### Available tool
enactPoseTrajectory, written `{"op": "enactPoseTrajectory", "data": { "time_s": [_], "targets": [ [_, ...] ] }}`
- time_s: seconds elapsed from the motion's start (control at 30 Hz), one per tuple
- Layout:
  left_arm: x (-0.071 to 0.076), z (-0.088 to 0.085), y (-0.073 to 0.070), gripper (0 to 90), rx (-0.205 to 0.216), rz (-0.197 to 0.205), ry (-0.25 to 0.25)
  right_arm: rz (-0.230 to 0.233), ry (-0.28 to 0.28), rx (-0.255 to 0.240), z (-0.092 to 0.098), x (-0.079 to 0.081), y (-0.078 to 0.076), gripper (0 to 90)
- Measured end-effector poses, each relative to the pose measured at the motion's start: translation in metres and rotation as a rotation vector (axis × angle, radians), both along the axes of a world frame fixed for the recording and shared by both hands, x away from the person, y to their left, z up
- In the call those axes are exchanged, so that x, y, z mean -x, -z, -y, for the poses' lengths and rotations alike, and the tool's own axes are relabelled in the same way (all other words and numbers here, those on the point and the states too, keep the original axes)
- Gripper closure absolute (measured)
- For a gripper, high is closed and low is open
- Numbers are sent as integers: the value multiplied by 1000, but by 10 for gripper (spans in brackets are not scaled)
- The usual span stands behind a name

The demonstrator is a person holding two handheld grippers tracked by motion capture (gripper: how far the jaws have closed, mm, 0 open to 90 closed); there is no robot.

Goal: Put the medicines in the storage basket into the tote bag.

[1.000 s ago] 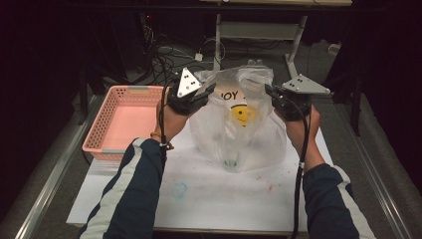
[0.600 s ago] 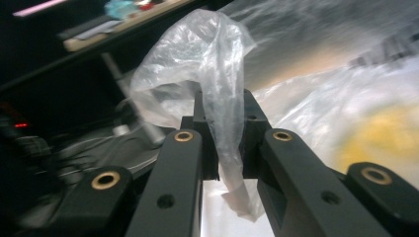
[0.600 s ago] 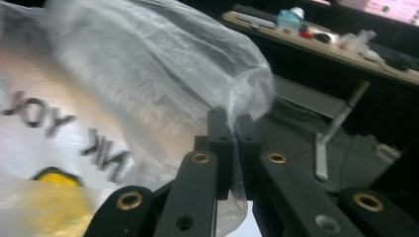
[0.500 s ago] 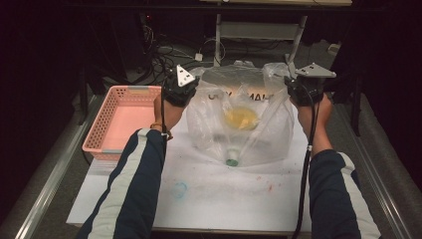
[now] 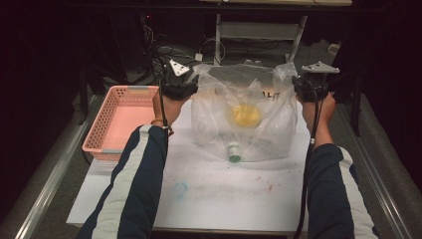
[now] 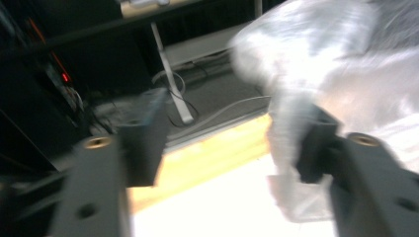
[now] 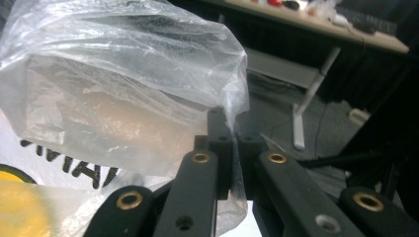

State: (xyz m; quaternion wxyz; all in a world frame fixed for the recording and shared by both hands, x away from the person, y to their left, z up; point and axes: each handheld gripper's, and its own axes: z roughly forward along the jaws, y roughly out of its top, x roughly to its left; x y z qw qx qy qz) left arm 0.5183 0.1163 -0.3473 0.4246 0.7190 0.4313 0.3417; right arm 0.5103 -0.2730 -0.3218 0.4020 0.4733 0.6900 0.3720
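A large clear plastic bag with black lettering stands on the white sheet, its mouth stretched wide between my two grippers. Inside lie a yellow thing and a small green-capped bottle. My left gripper is at the bag's left top corner. In the left gripper view its jaws have just been opening and stand wide apart. The bag's film only drapes against the right-hand jaw. My right gripper is at the right top corner, shut on a pinch of the bag's edge.
A pink plastic basket sits left of the bag, beside my left forearm. The white sheet carries a faint blue ring and red specks. Cables and a desk frame lie beyond the table's far edge.
Both hands have moved farther out and apart, spreading the bag wider and lower on the sheet. The left jaws have opened off the bag's corner; the right grip is unchanged.
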Motion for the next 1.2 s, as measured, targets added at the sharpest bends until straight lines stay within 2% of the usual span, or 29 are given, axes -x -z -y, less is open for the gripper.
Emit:
{"op": "enactPoseTrajectory", "data": {
  "time_s": [0.03, 0.17, 0.3, 0.47, 0.53, 0.6, 0.63, 0.73, 0.8, 0.9, 1.0, 1.07, 1.13, 1.2],
  "targets": [
    [2, 0, 4, 356, -8, 0, 10, -13, 8, -2, 2, -1, 2, 900],
    [10, -2, 16, 321, 20, -11, 49, -38, 26, -8, 11, -2, 12, 892],
    [17, -1, 24, 321, -1, -14, 77, -60, 28, -12, 12, -2, 23, 783],
    [22, -2, 25, 320, 17, -12, 88, -38, 10, -37, 10, 4, 22, 560],
    [23, -5, 23, 322, 8, -9, 83, -21, -12, -58, 10, 9, 18, 498],
    [23, -8, 21, 347, -11, 5, 58, 2, -24, -67, 12, 17, 13, 443],
    [22, -10, 20, 350, -9, 11, 47, 16, -40, -80, 13, 21, 10, 416],
    [24, -14, 17, 344, 4, 12, 56, 35, -87, -88, 15, 35, 1, 352],
    [28, -16, 13, 309, 19, 21, 73, 41, -109, -82, 14, 45, -4, 338],
    [34, -19, 5, 280, 13, 36, 86, 70, -141, -81, 14, 62, -7, 320],
    [41, -25, -5, 273, 27, 69, 81, 63, -158, -102, 14, 75, -8, 320],
    [44, -28, -11, 256, 36, 74, 92, 70, -174, -100, 11, 83, -6, 326],
    [44, -31, -17, 232, 51, 51, 106, 64, -201, -92, 7, 91, -2, 326],
    [47, -32, -24, 232, 39, 74, 91, 49, -220, -97, 1, 97, 5, 328]
  ]
}}
